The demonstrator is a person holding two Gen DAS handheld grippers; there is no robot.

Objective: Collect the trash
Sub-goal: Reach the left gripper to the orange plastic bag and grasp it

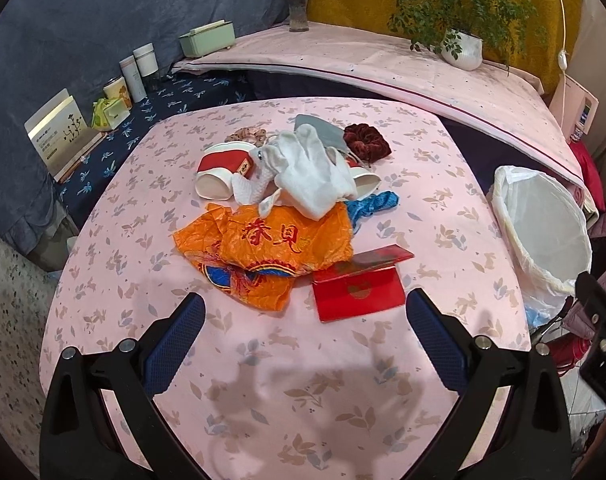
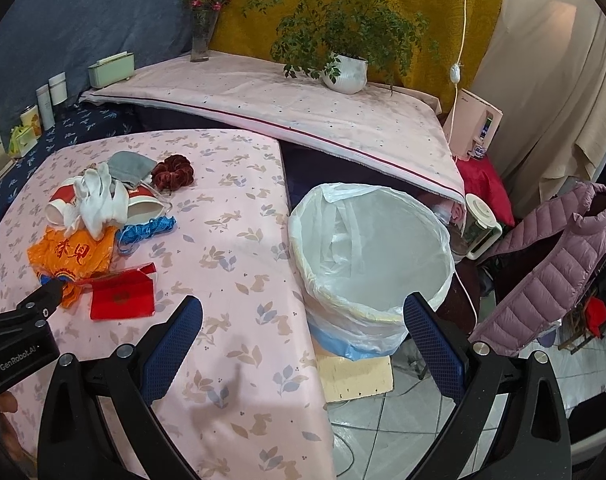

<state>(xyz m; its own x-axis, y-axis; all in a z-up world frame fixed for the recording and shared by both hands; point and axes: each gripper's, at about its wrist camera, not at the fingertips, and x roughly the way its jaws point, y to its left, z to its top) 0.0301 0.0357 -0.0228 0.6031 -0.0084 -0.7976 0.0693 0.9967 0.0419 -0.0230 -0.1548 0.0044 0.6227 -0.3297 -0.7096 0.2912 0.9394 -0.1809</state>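
Note:
A pile of trash lies mid-table: an orange plastic wrapper (image 1: 263, 254), a red envelope (image 1: 359, 288), white cloth gloves (image 1: 315, 168), a red-and-white paper cup (image 1: 219, 172), a blue ribbon (image 1: 375, 204), a grey mask (image 1: 319, 128) and a dark red scrunchie (image 1: 367, 140). My left gripper (image 1: 305, 312) is open and empty, just in front of the envelope. My right gripper (image 2: 303, 316) is open and empty, over the near rim of the white-lined trash bin (image 2: 419, 308) beside the table's right edge. The bin (image 1: 515, 216) also shows in the left wrist view.
The table has a pink leaf-print cloth (image 1: 263, 380). Behind it stand a raised pink-covered shelf (image 2: 303, 108) with a potted plant (image 2: 347, 72) and flower vase (image 2: 201, 40). Boxes and jars (image 1: 135, 76) line the left. A pink puffer jacket (image 2: 551, 264) hangs at right.

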